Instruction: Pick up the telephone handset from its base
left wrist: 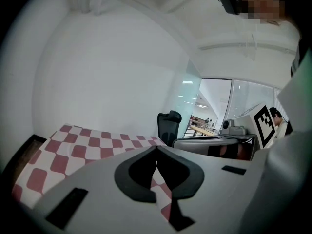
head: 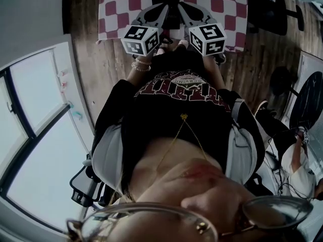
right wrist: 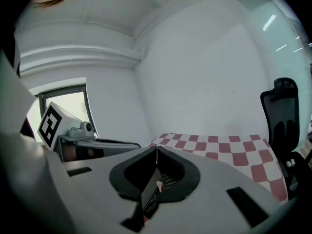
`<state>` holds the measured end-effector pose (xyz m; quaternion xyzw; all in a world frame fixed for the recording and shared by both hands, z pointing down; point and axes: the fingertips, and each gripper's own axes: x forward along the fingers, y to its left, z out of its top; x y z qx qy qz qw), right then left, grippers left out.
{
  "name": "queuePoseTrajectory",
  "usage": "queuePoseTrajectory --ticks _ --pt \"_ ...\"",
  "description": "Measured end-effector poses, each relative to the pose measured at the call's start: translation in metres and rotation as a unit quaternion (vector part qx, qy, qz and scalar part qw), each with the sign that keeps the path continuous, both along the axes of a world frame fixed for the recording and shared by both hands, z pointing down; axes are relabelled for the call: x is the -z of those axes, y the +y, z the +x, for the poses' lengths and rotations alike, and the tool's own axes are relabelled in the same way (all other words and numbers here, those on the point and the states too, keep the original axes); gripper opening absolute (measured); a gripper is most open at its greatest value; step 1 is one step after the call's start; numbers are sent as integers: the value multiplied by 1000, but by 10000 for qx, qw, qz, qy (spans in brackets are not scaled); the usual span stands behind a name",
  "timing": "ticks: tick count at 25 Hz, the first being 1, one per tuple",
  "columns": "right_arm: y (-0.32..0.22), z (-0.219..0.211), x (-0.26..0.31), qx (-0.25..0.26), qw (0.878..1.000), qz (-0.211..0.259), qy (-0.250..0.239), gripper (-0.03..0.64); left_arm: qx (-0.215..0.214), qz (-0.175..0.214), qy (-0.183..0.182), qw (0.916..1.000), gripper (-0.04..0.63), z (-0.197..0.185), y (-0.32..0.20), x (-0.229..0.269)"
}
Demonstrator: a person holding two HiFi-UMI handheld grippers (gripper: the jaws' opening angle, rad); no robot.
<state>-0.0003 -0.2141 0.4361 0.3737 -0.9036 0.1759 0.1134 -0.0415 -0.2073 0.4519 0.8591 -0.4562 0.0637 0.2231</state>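
Checked cloth (head: 113,4); both grippers (left wrist: 156,147) (right wrist: 156,148) closed

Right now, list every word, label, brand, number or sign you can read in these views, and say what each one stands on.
Nothing can be read for certain.
Shirt print: arched block letters, seen upside down, too blurred to read.
Left marker cube and right marker cube: black-and-white square patterns only, no letters or numbers.
Checked cloth: plain red and white squares, no text.
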Motion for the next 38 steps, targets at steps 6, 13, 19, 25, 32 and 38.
queuePoseTrajectory --ticks 6,13,19,25,32,38 --pt "-3 12 -7 106 9999 -12 54 18 98 1 -99 9999 11 12 -7 -4" --pt "-7 21 -21 149 9998 -112 95 19 169 -49 -231 9996 11 15 -12 -10" --pt "-13 17 -32 25 9996 -208 183 18 156 -139 -191 9996 11 5 -20 -20" --pt "-17 9 -44 -259 9985 -396 261 18 -136 -292 -114 9994 11 -1 -29 -32" --pt "-20 -8 -58 -557 9958 -616 374 18 -522 -495 14 9974 11 -10 -34 -45" --pt "-21 -16 -68 -686 9935 -794 449 18 -673 -712 121 9951 11 -17 -36 -57"
